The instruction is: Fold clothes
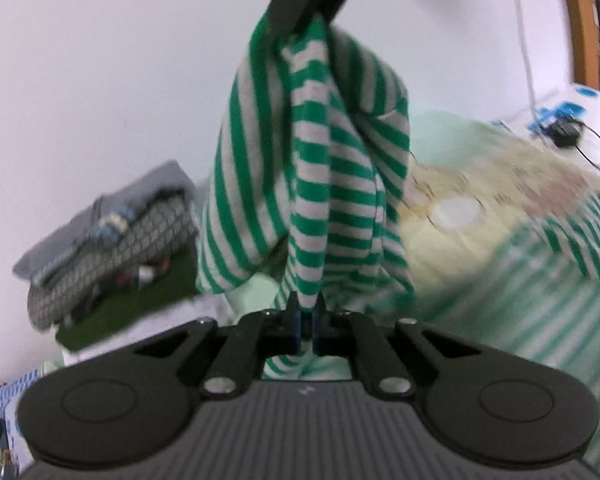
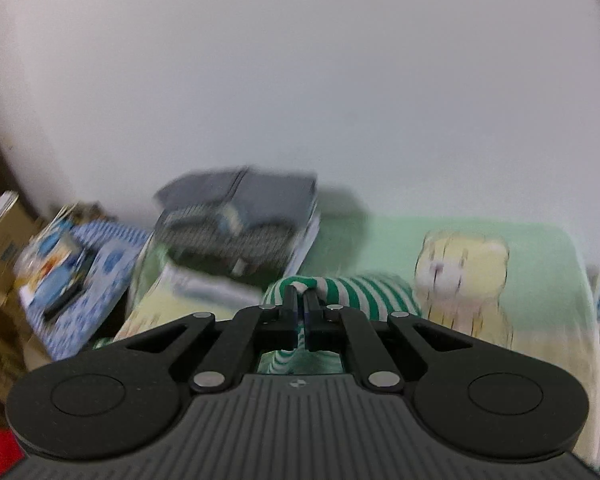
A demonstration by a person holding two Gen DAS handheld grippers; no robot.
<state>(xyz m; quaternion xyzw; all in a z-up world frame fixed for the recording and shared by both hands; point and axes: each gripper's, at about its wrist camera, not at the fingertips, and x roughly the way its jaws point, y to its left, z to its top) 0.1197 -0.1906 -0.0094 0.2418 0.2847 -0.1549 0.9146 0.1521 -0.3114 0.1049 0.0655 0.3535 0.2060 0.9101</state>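
Both grippers are raised above the bed (image 2: 540,248), tilted downward, and each has a pinch of the same green-and-white striped garment (image 1: 312,168).

The left gripper (image 1: 306,308) has its fingers drawn nearly together, a narrow fold of the striped cloth clamped between them. From there the fabric rises in a twisted hanging column to the right gripper (image 1: 300,20), which in the left wrist view shows as a dark bar coming in from the top edge, higher than the left one, with the cloth bunched at its tip. The garment hangs between the two in loose folds, off the bed's surface for most of its length.

In the right wrist view the right gripper's fingers (image 2: 290,300) are likewise closed tight on a rolled edge of the striped cloth, which spills away to the right.

Behind it, a stack of folded clothes (image 2: 240,216) sits against the white wall (image 2: 300,80), beside a pale green blanket with a yellow cartoon animal (image 2: 460,276).
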